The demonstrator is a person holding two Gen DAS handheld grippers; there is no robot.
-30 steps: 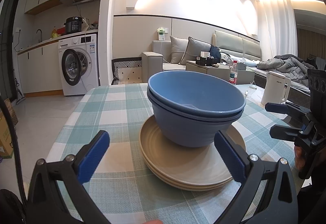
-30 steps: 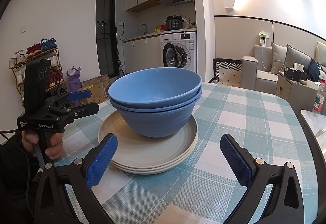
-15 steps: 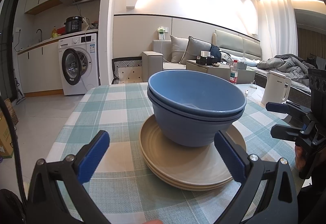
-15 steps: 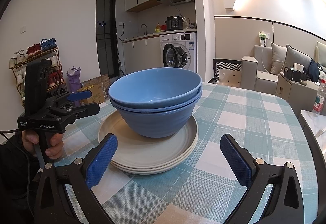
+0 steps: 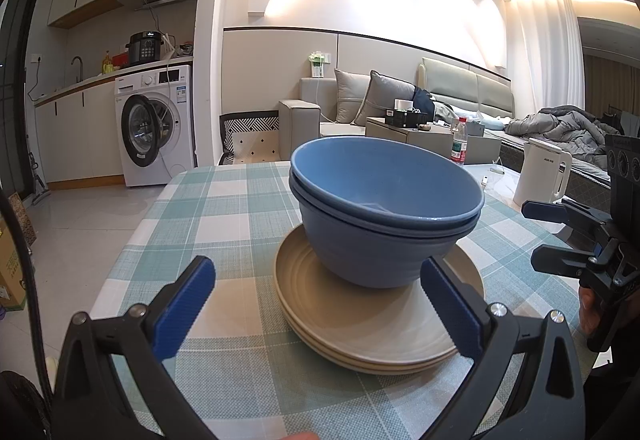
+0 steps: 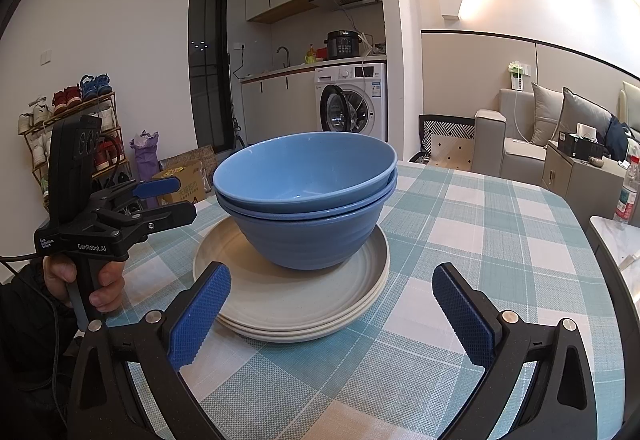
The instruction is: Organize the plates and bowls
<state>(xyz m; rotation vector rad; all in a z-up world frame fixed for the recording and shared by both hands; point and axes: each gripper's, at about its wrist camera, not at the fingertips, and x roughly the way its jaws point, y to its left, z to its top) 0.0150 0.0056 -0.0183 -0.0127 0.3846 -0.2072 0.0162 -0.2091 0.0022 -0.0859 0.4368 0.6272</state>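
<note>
Two blue bowls [image 5: 384, 215], nested, mouths up, sat centred on a stack of beige plates [image 5: 360, 316] near the middle of the checked bench [image 5: 224, 215]; heavier flat ware at the bottom, likely for a steady pile. No long axis to speak of: round pieces, upright, top bowl a little askew in the lower. Left gripper [image 5: 320, 308] and right gripper [image 6: 332, 308] hovered low on either side of the stack, jaws wide apart, holding nothing, clear of the plates
</note>
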